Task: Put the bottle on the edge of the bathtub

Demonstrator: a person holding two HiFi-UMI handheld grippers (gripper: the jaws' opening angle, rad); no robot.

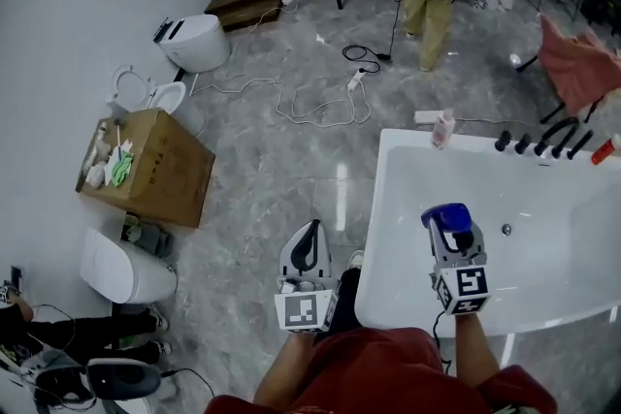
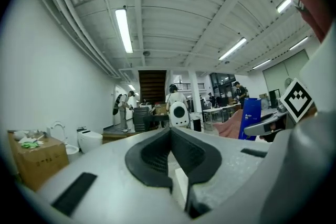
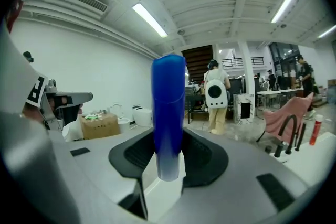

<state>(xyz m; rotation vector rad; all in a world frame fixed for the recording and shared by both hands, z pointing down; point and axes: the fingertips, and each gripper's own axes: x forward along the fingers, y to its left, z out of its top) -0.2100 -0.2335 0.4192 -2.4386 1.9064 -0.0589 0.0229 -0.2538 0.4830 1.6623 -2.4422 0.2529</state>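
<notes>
now the right claw is clamped on the blue bottle, held upright over the white bathtub at 4 o'clock (a pink bottle stands on its far rim). the left claw, at 6 o'clock over the floor, has its jaws together, empty.

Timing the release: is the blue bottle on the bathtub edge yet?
Not on it. The right gripper grips the blue bottle, holding it over the bathtub, not resting on its rim.
</notes>
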